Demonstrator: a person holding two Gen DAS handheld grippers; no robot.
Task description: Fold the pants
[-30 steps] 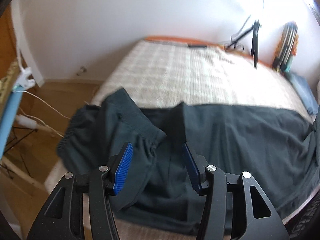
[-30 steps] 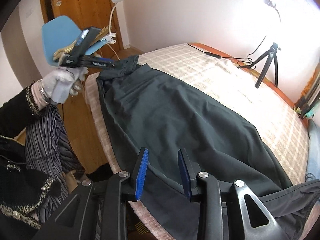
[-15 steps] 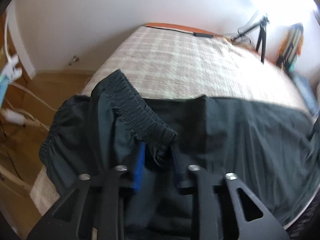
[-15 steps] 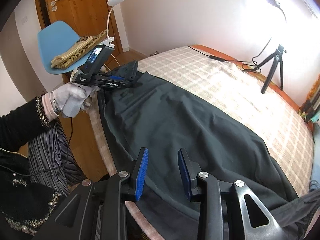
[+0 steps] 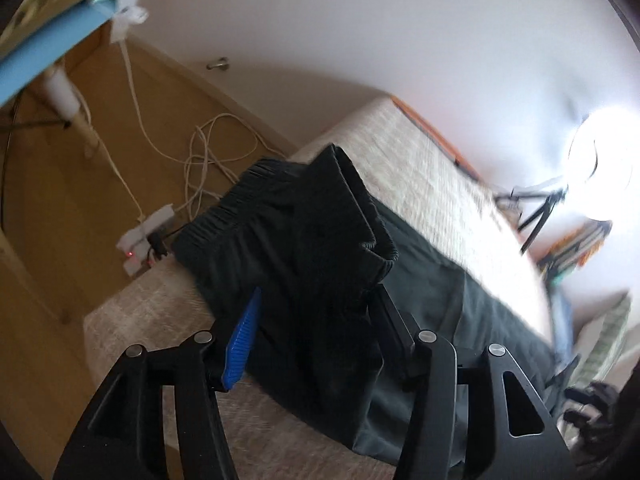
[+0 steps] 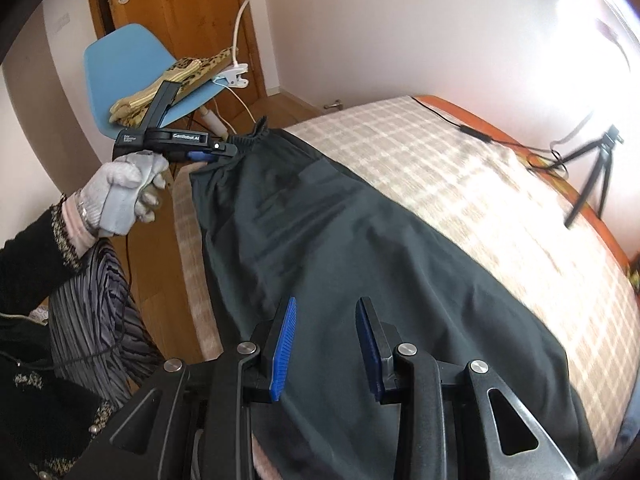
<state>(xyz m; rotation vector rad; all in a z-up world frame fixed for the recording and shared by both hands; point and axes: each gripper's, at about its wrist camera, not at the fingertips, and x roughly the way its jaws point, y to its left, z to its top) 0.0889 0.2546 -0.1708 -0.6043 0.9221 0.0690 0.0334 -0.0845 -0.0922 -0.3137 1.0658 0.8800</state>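
On the bed (image 6: 460, 184) the dark pants (image 6: 360, 248) lie stretched along its near edge, long axis running from the waistband (image 5: 328, 196) at the far left to the legs at the near right. The left hand-held gripper (image 5: 316, 332) has just been opening, jaws wide with bunched waistband cloth between them. The right hand-held gripper (image 6: 326, 344) hovers part-open, empty, over the legs. I judge the loose waistband could slip off the bed's edge, spoiling the fold.
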